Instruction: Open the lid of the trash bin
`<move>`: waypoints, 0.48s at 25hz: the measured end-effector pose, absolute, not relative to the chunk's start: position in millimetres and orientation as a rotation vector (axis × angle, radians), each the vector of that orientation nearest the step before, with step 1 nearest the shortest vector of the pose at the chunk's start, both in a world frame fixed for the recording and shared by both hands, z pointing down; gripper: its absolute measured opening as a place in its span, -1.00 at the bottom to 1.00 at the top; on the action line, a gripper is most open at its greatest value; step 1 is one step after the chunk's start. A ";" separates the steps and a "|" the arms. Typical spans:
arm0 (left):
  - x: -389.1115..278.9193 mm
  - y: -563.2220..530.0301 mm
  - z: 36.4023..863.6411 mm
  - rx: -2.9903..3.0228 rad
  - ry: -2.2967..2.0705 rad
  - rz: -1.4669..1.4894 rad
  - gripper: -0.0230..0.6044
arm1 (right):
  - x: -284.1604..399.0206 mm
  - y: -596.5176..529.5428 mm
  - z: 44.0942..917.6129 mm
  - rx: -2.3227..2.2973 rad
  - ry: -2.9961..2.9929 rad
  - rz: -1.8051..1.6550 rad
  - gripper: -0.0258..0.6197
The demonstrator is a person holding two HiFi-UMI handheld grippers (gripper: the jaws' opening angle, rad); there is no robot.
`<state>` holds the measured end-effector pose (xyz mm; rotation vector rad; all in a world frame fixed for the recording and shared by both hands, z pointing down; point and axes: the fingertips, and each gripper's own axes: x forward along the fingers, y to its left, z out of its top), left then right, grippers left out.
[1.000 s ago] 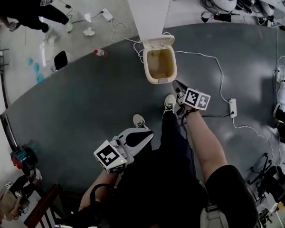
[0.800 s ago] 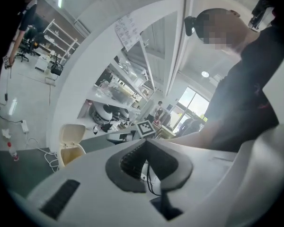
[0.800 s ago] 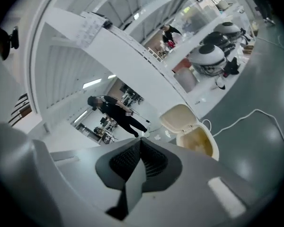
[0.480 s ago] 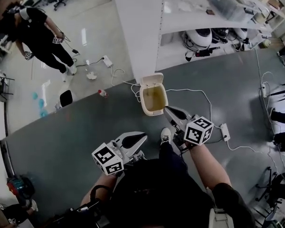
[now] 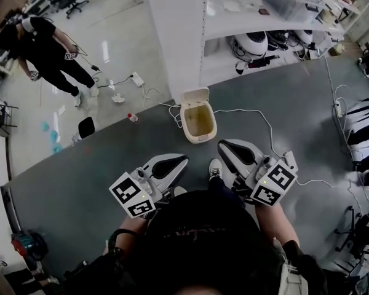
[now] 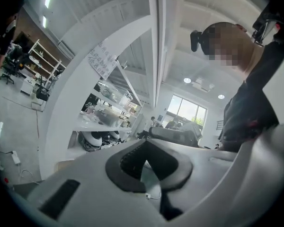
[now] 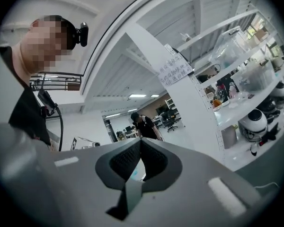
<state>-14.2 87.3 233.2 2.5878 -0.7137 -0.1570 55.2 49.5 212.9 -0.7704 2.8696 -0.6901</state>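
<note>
Head view alone catching the bin (image 5: 198,123) on the grey floor (image 5: 111,158), lid (image 5: 195,95) up, ahead of left gripper (image 5: 182,160) and right gripper (image 5: 222,146); gripper views level on shelves (image 7: 236,98); fingers (image 7: 125,162) pinched closed, empty, both sides.

White shelving (image 5: 264,18), standing person (image 5: 49,49) (black clothes)

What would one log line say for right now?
bin: lid open | left gripper: shut, empty | right gripper: shut, empty | both clear of bin
</note>
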 end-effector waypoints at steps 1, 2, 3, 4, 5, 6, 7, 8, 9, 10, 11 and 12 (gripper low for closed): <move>-15.6 91.0 231.7 2.594 -0.711 -0.153 -0.93 | 54.9 55.6 208.2 -0.772 2.859 -0.685 -0.90; -16.9 94.3 231.6 2.599 -0.708 -0.147 -0.93 | 53.3 61.6 204.8 -0.771 2.853 -0.681 -0.90; -18.2 97.2 232.4 2.600 -0.703 -0.142 -0.93 | 50.7 67.4 202.7 -0.770 2.851 -0.677 -0.90; -19.8 99.4 233.5 2.598 -0.696 -0.139 -0.92 | 47.3 72.4 201.9 -0.772 2.851 -0.674 -0.90; -21.7 101.0 234.2 2.595 -0.688 -0.138 -0.93 | 43.2 76.6 202.2 -0.776 2.851 -0.674 -0.90; -23.9 102.2 234.8 2.594 -0.682 -0.138 -0.93 | 38.5 80.5 203.6 -0.781 2.852 -0.674 -0.90; -26.2 103.4 235.4 2.594 -0.678 -0.136 -0.92 | 33.1 84.5 206.0 -0.783 2.856 -0.674 -0.90; -28.3 104.6 236.4 2.595 -0.674 -0.132 -0.93 | 27.8 88.7 209.1 -0.783 2.860 -0.675 -0.90; -29.9 105.7 237.8 2.594 -0.670 -0.129 -0.93 | 23.1 92.9 212.4 -0.780 2.865 -0.680 -0.90; -30.9 106.9 239.4 2.592 -0.665 -0.126 -0.93 | 19.5 96.7 215.2 -0.774 2.866 -0.687 -0.90; -31.4 108.4 240.9 2.589 -0.660 -0.125 -0.93 | 16.9 99.9 217.2 -0.767 2.865 -0.696 -0.90; -31.8 110.2 241.7 2.587 -0.654 -0.123 -0.93 | 15.1 102.5 218.3 -0.761 2.863 -0.705 -0.90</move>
